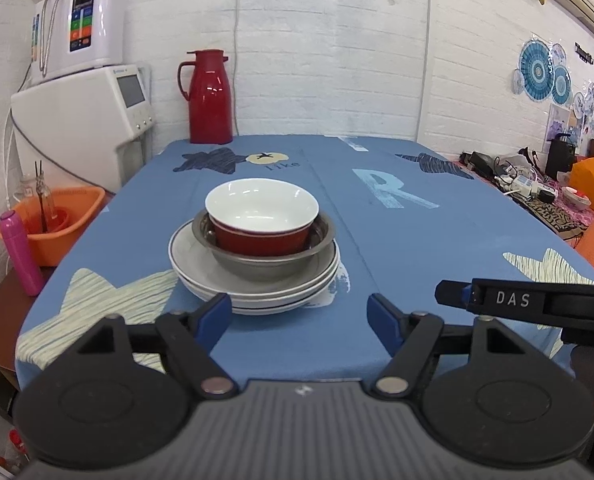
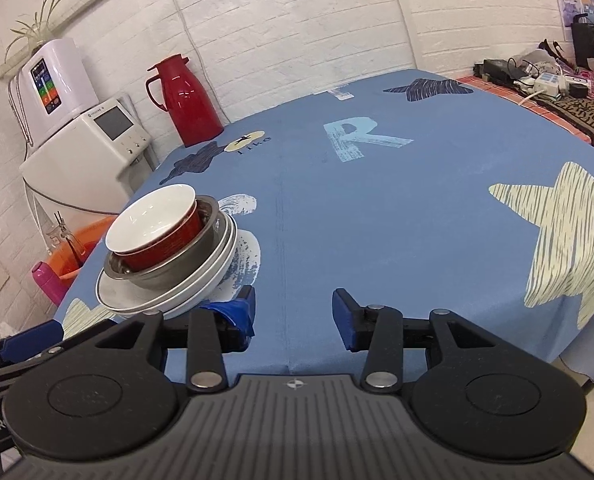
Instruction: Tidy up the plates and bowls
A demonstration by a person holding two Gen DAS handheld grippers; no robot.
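Left view only: an orange basin (image 1: 59, 216) with a small glass bottle in it and a pink bottle (image 1: 19, 250) stand beside the table on the left; the right gripper (image 1: 453, 292) enters from the right edge, and I cannot tell its opening here.
Right view only: a plant (image 2: 37, 20) grows on top of the white machine (image 2: 55, 88); the cream star print (image 2: 557, 236) is seen whole.
Left gripper (image 1: 299, 312): jaws spread wide, empty, just before the stack.
Stack: near the left side of the blue tablecloth (image 1: 377, 240); one red bowl (image 1: 261, 218) with white inside sits in one steel bowl (image 1: 265, 258), on about three white plates (image 1: 253, 288).
Right gripper in its own view (image 2: 295, 314): jaws wide apart, holding nothing, to the right of the stack.
Other: one red thermos jug (image 1: 209, 98) at the far table edge.
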